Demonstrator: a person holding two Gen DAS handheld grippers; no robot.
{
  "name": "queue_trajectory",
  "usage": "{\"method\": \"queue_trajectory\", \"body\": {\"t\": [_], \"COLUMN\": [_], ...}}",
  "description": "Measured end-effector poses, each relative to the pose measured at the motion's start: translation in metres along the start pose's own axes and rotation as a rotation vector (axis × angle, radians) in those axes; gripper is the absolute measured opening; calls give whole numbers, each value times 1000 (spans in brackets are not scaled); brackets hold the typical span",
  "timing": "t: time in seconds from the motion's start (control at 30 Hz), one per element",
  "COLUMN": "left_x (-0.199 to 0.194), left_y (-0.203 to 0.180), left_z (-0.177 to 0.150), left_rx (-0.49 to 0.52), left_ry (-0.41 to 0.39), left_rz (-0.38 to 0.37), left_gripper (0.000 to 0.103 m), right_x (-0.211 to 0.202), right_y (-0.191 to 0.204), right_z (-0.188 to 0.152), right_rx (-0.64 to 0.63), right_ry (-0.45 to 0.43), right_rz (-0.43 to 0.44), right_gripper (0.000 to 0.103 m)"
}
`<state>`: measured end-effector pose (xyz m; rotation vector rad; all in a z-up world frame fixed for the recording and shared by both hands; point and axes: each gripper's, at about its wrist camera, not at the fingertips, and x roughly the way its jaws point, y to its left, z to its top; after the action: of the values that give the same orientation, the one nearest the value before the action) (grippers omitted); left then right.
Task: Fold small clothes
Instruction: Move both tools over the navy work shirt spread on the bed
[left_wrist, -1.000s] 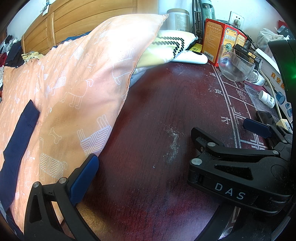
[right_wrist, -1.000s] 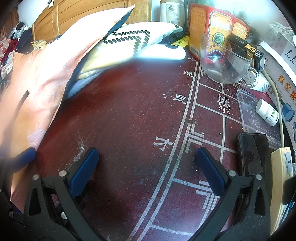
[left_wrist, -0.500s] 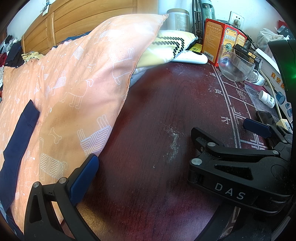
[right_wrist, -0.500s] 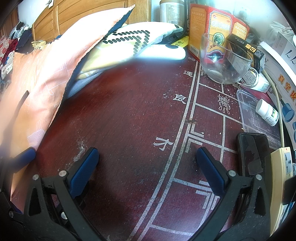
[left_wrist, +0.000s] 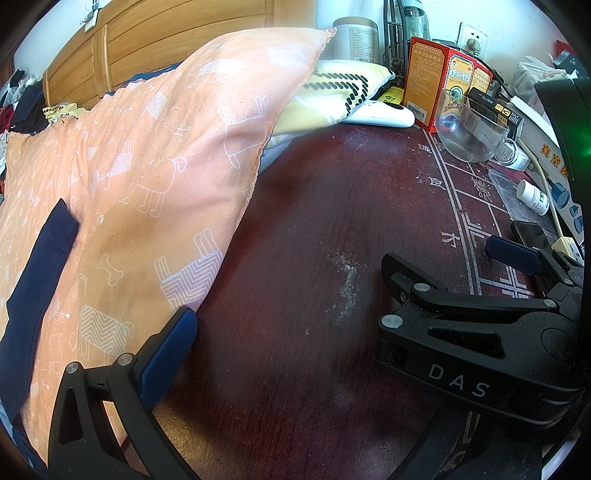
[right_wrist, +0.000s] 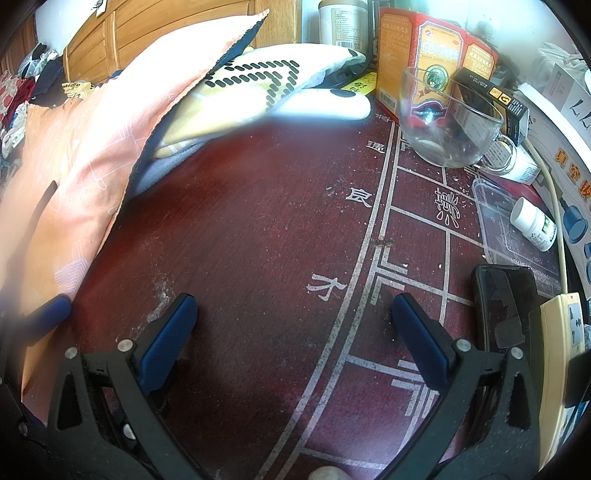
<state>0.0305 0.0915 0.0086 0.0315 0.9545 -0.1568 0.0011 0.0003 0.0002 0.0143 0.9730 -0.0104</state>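
A: Where's the clothing right now?

B: The peach-orange cotton garment printed with white outline dogs (left_wrist: 155, 177) is draped over the left side of the dark red wood-grain counter (left_wrist: 314, 229) and rises toward the back. A navy fabric strip (left_wrist: 40, 273) lies across its lower left part. In the right wrist view the same cloth (right_wrist: 92, 155) runs along the left edge.

A: And the tools?

B: The right hand-held gripper (right_wrist: 291, 339) is spread wide, both blue pads hovering over bare counter with nothing between them. For the left hand-held gripper (left_wrist: 332, 291), one blue pad (left_wrist: 168, 350) sits right at the garment's near hem. Its other finger isn't shown clearly, since the black body of the right tool fills that side, so I cannot tell whether it is spread or pinching.

A: So folding hasn't visibly begun. What could go wrong?

B: In my judgement, the clutter is the main risk. A clear glass mug (right_wrist: 447, 122), a small white pill bottle (right_wrist: 533, 223) and a black phone (right_wrist: 506, 306) sit along the right side. A wide sweep of cloth or of the right tool could tip the mug or roll the bottle.

A: Anything with the fabric itself?

B: It looks thin and limp. Pinching only the hem's top layer could leave the under-layer trailing, giving a crooked fold. The counter also looks dusty, so dragging could soil the cloth.
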Motion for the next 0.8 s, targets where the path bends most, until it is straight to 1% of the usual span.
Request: {"method": "queue_trajectory", "body": {"t": [0.13, 0.2, 0.23, 0.27, 0.3, 0.33, 0.37, 0.43, 0.47, 0.5, 0.53, 0.57, 0.6, 0.63, 0.67, 0.7, 0.73, 0.77, 0.8], "left_x": [3, 4, 4, 4, 4, 3, 1, -11, -23, -33, -50, -70, -88, -107, -127, -152, -182, -212, -233], "left_y": [0, -5, -5, -5, -4, -4, -2, 10, 20, 27, 40, 57, 74, 92, 108, 130, 153, 176, 187], "left_z": [4, 3, 3, 3, 4, 5, 4, -6, -14, -21, -32, -43, -54, -65, -76, -89, -104, -119, -129], "left_rx": [15, 1, -5, -2, 2, 27, 34, -9, -28, -37, -52, -78, -106, -135, -168, -207, -259, -315, -349], "left_ry": [0, -1, 0, 7, 18, 43, 48, 38, 19, -3, -33, -71, -102, -131, -167, -214, -262, -308, -342], "left_rz": [-13, 3, 7, 3, -6, -31, -51, -96, -105, -97, -73, -56, -41, -12, 22, 54, 87, 132, 165], "left_gripper": [103, 103, 103, 103, 103, 103, 103, 103, 103, 103, 103, 103, 103, 103, 103, 103, 103, 103, 103], "right_x": [3, 5, 5, 4, 6, 5, 4, 4, 3, 1, -3, -6, -15, -19, -34, -39, -60, -83, -113], "right_y": [7, 13, 13, 3, 1, 2, 2, 3, 2, 2, 2, 4, 4, 4, 5, 5, 8, 9, 18], "right_z": [5, 8, 8, 6, 9, 8, 7, 7, 6, 5, 3, 1, -1, -2, -5, -5, -7, -11, -13], "right_rx": [3, 3, 3, 3, 2, 1, -1, -11, -15, -24, -39, -49, -62, -64, -70, -72, -77, -68, -96], "right_ry": [0, 0, 0, -1, -1, -1, -1, 0, -3, -6, -11, -15, -32, -43, -72, -74, -116, -199, -257], "right_rz": [-1, -1, -1, 0, 0, 2, 3, 11, 25, 47, 111, 134, 196, 214, 246, 255, 301, 372, 421], "right_gripper": [103, 103, 103, 103, 103, 103, 103, 103, 103, 103, 103, 103, 103, 103, 103, 103, 103, 103, 103]}}
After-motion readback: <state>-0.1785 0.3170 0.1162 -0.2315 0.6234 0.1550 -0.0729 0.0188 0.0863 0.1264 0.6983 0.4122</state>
